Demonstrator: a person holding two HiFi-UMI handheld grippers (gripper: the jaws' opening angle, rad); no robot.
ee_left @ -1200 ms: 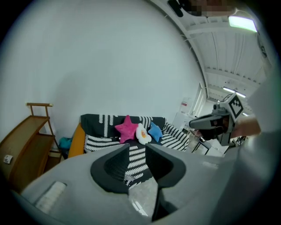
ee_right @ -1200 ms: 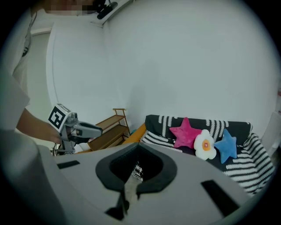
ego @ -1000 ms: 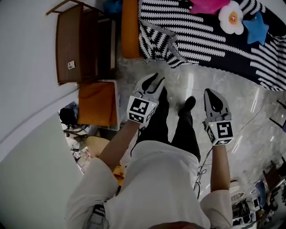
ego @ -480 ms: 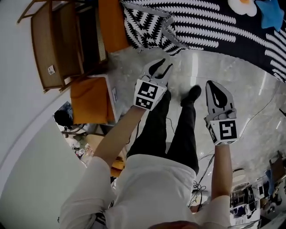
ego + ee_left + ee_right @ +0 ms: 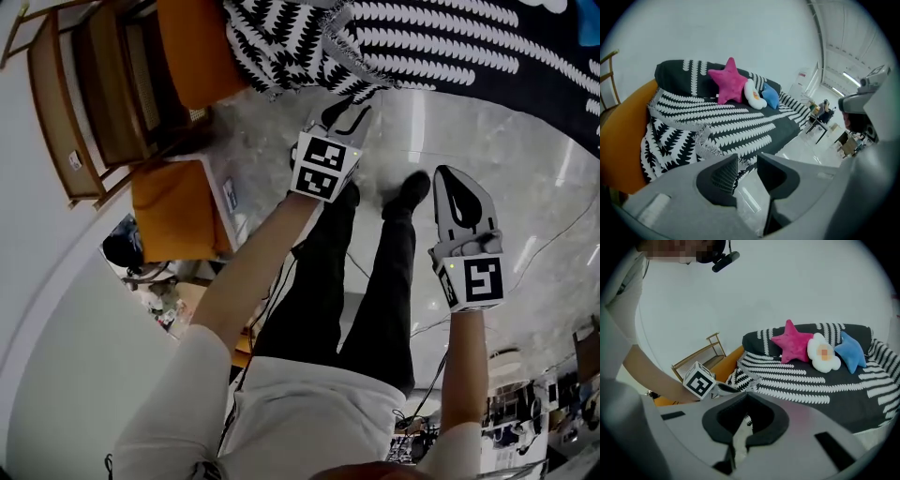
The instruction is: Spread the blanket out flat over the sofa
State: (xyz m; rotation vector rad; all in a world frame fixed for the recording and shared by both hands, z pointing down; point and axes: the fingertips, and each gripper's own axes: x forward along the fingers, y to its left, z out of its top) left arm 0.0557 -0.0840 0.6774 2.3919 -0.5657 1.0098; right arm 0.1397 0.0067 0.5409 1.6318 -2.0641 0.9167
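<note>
The blanket (image 5: 740, 124), black with white leaf-like stripes, lies over the sofa (image 5: 192, 47), covering the seat and the backrest. At the sofa's orange arm end it is rumpled, with a folded corner and a fringed edge hanging down the sofa's front toward the floor (image 5: 525, 187). Three cushions sit on the blanket against the sofa's back: a pink star (image 5: 729, 84), a white flower (image 5: 752, 93) and a blue star (image 5: 771, 96), the flower between the other two. The left claw (image 5: 349, 111) is held out in front of the sofa, near its arm end, pointing at the hanging corner; its jaws are opening and nothing is between them, only floor and the blanket's hem showing through the gap beyond. The right claw (image 5: 454, 183) hangs over the floor, farther from the sofa's front than the left one, and is clenched, its tips pressed together with nothing in them. The person's legs (image 5: 375, 272), in black trousers, stand on the floor facing the sofa. A wooden rack (image 5: 84, 103) stands just beyond the sofa's orange arm, and an orange pad (image 5: 173, 211) lies near the rack, farther out from the sofa.
</note>
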